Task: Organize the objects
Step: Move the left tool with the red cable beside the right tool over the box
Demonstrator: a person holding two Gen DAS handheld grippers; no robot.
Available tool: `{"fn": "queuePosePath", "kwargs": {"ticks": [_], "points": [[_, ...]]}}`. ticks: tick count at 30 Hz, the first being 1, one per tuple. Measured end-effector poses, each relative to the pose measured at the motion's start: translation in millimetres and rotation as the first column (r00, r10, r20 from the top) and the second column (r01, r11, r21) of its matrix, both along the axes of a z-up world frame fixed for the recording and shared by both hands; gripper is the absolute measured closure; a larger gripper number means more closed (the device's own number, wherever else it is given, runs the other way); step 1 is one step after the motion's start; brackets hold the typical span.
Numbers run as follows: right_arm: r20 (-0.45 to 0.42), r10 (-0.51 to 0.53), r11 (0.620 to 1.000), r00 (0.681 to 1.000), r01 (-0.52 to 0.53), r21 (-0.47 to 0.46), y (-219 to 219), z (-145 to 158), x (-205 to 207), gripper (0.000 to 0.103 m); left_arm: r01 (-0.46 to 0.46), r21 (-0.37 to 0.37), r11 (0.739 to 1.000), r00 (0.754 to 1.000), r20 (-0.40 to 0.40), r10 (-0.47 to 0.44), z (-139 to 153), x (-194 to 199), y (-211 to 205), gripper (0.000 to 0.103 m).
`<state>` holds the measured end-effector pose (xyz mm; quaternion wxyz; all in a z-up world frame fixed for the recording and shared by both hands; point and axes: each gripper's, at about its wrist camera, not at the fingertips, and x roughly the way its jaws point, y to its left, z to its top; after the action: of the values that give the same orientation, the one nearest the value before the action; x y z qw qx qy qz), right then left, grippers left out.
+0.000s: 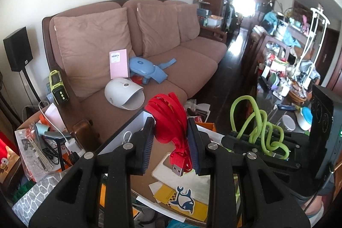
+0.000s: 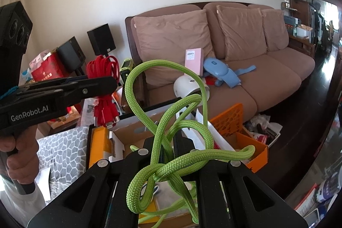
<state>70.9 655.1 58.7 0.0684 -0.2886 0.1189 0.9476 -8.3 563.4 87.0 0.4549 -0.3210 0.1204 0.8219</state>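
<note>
- A bundled red flat cable (image 1: 171,121) is clamped between the pads of the left gripper (image 1: 171,138); its USB plug (image 1: 177,169) hangs below the jaws, above the clutter on the surface underneath.
- A loose tangle of green braided cord (image 2: 168,142) is pinched in the right gripper (image 2: 168,148), whose fingers are drawn nearly together on it; loops stand up above the jaws and more cord trails down below them.
- Both cables are held in the air side by side, in front of the brown sofa (image 1: 192,61); neither is set down anywhere yet.
- The pick-up part of the job is judged done for these two items; the placing is still left.
- A likely destination is not settled by the views: an open cardboard box (image 2: 132,131) and an orange crate (image 2: 241,131) are seen below the grippers, but which one is meant cannot be told.
- Much is judged left overall: a white domed device (image 1: 124,95), a blue gadget (image 1: 145,69) and a pink booklet (image 1: 118,64) are seen lying on the sofa seat, and papers and small items are scattered across the surface beneath the grippers.
- The green cord is not coiled, so tidying it may be needed before it is stored.
</note>
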Motion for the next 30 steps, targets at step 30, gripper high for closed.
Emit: {"fn": "queuePosePath", "kwargs": {"ticks": [30], "points": [[-0.017,0.023,1.000,1.000,-0.023,-0.007,-4.6,-0.2,-0.9,0.096,0.039,-0.070,0.997,0.997,-0.062,-0.043,-4.1,2.7,0.6,0.075]]}}
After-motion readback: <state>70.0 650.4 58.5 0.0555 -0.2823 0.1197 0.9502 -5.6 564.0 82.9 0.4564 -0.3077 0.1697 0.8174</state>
